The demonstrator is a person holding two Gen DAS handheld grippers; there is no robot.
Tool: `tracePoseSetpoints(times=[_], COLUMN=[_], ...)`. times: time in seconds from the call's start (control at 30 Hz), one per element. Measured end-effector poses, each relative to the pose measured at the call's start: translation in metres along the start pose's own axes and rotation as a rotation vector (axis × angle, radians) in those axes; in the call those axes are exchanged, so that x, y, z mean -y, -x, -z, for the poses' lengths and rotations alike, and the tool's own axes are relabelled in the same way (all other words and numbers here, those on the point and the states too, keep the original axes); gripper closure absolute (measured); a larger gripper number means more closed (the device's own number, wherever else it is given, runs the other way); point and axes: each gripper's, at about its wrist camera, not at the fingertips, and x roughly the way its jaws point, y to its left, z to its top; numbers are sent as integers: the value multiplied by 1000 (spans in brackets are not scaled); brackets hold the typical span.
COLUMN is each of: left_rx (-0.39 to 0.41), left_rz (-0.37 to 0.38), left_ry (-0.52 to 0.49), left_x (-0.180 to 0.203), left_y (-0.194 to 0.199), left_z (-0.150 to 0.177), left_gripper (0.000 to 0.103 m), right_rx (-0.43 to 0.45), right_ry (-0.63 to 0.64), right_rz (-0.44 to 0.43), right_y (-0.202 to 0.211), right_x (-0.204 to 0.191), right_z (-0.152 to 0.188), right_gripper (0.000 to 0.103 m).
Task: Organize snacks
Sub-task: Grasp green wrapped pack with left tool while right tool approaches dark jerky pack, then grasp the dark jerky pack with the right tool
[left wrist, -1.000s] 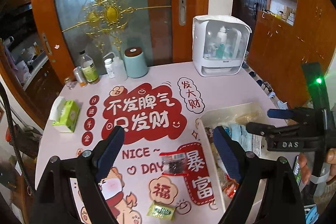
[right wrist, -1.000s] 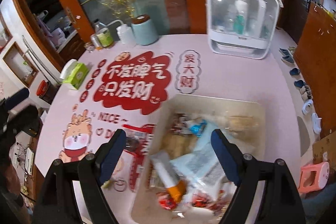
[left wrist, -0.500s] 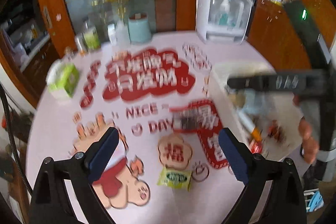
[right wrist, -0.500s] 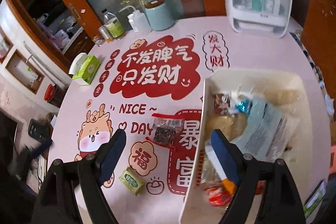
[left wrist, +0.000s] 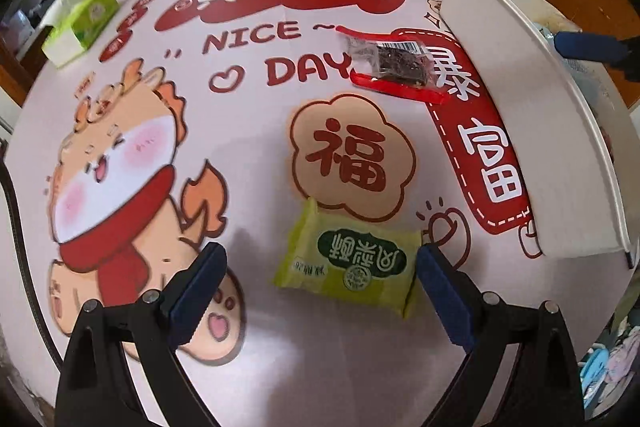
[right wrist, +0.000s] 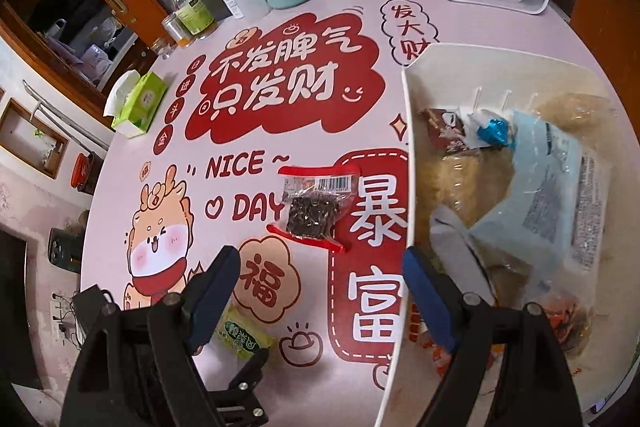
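The green snack packet (left wrist: 347, 265) lay flat on the table (left wrist: 260, 367) in the lower middle of the left wrist view, between the fingertips of the left gripper (left wrist: 320, 285) but touched by neither pad. Those jaws stood wide apart and gripped nothing. It looked light and soft: a small pillow-shaped pouch of glossy film with crimped ends, likely slippery and easy to crush. The safer hold seemed to be across its short sides at the padded middle, not on the thin sealed edges, which would probably buckle or slide.

In the upper right of the same view lay a clear, red-edged packet (left wrist: 394, 61) holding something dark, flat and crinkly, with a barcode label. It too looked light, and so thin that the pads would likely have to pinch an edge.

In the right wrist view the right gripper (right wrist: 322, 291) hung with its fingers spread and empty over the rim of the white bin (right wrist: 404, 131), which filled the right side of the frame. The bin looked like rigid, smooth plastic and held a loose heap of wrappers, among them a pale blue pouch (right wrist: 556, 195).

The table wore a smooth pink printed cover with red lettering. At the upper left stood a green tissue box (right wrist: 140, 103).
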Motion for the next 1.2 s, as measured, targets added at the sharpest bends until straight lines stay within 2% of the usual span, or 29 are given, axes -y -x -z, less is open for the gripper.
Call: tracePoseSetpoints(times=[0.1, 0.33, 0.47, 0.5, 0.53, 0.57, 0.6, 0.67, 0.77, 0.93, 1.03, 1.2], left_rx=[1, -57, -36, -28, -19, -4, 4, -4, -7, 8, 28, 38], left_rz=[12, 87, 49, 20, 3, -5, -9, 18, 9, -17, -34, -29], left_ry=[9, 81, 44, 23, 7, -10, -22, -13, 34, 125, 142, 159], left_x=[-1, -7, 0, 3, 5, 7, 8, 4, -12, -44, -54, -65], left_y=[-3, -5, -6, -5, -4, -1, 0, 2, 4, 11, 18, 25], left_z=[-1, -2, 1, 3, 3, 5, 5, 3, 1, -6, -8, -8], left_gripper=[8, 8, 9, 12, 21, 38, 46, 51, 51, 51, 51, 51], right_rx=[-10, -27, -38, -42, -46, -50, -54, -65, -85, -119, -144, -167], right_ry=[10, 24, 43, 46, 50, 54, 59, 67, 77, 94, 89, 38], right_rz=[4, 4, 19, 21, 24, 28, 31, 34, 39, 107, 171, 216], right_y=[-7, -22, -30, -33, -35, -38, -40, -47, -58, -82, -98, -116], right_x=[-4, -17, -24, -26, -27, -29, -30, -34, -40, -47, -46, -41], right_z=[1, -3, -5, -5, -6, -6, -6, -6, -7, -11, -12, -15], right_gripper=[19, 19, 20, 20, 20, 20, 20, 20, 23, 25, 29, 30])
